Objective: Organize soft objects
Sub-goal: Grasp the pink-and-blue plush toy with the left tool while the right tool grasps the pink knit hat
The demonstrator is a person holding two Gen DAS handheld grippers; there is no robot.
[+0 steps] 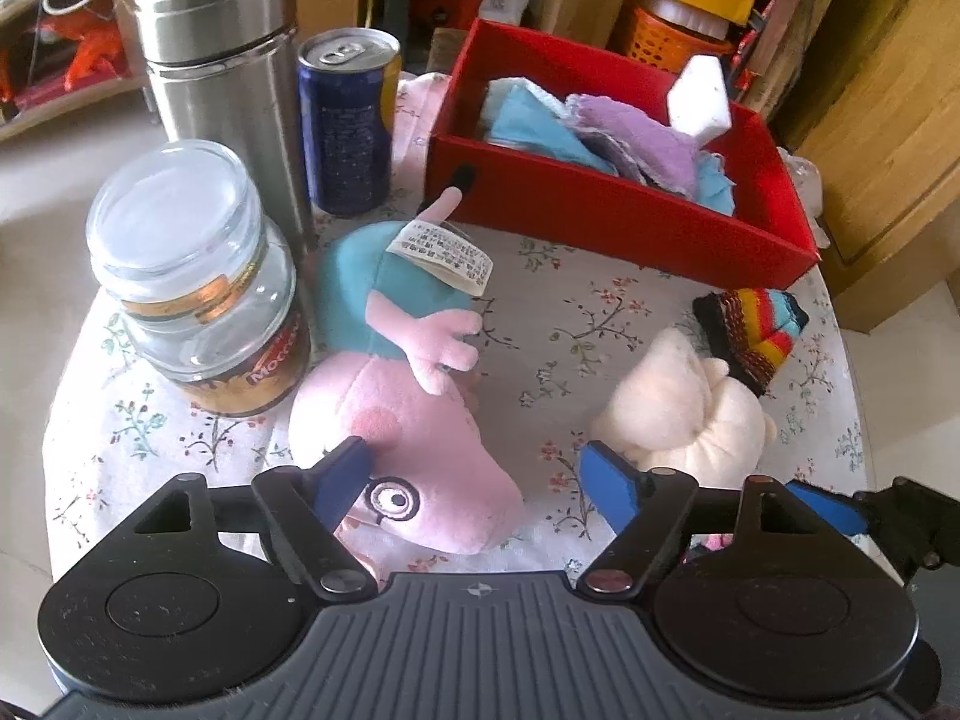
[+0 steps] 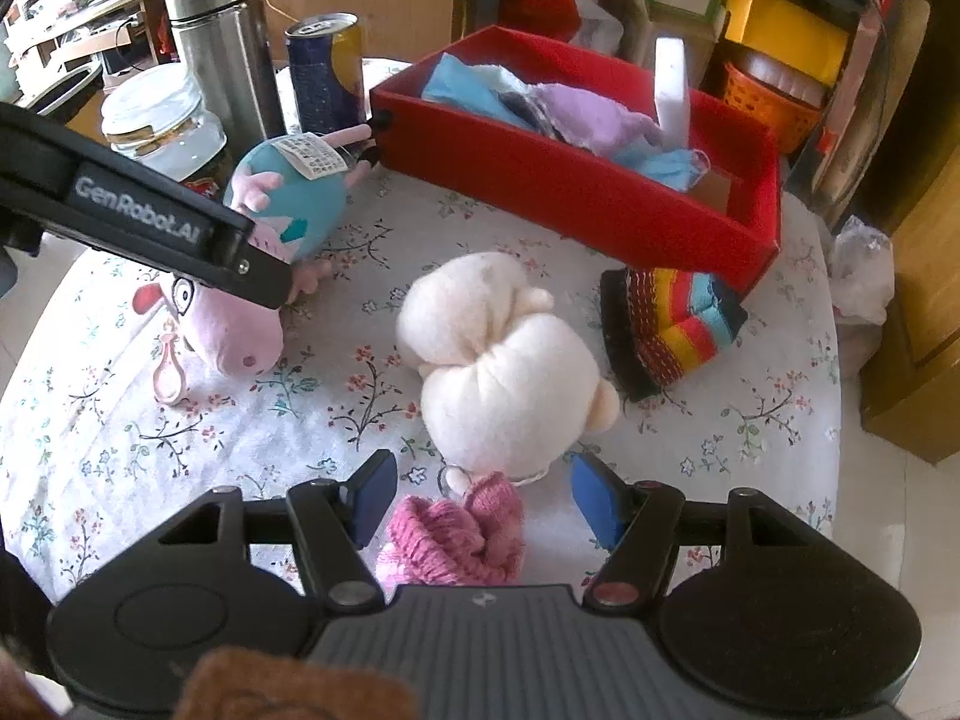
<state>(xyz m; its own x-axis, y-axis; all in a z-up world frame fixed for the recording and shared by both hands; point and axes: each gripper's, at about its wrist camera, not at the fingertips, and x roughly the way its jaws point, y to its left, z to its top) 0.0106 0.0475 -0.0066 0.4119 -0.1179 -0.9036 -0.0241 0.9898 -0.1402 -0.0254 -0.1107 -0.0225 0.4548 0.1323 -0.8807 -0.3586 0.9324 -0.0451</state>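
A pink pig plush (image 1: 414, 420) in a teal shirt lies on the floral cloth; it also shows in the right wrist view (image 2: 264, 252). My left gripper (image 1: 480, 474) is open with its fingers on either side of the pig's head. A cream plush (image 2: 510, 354) with a pink knit hat (image 2: 462, 534) lies in front of my open right gripper (image 2: 483, 498), the hat between the fingers. A rainbow striped sock (image 2: 672, 324) lies beside the red box (image 2: 570, 180), which holds blue and purple cloths and a white sponge (image 2: 672, 84).
A glass jar (image 1: 192, 276), a steel flask (image 1: 234, 72) and a blue can (image 1: 351, 120) stand at the back left. A pink keychain (image 2: 168, 366) lies near the pig. Wooden furniture and clutter surround the table, whose edge runs close on the right.
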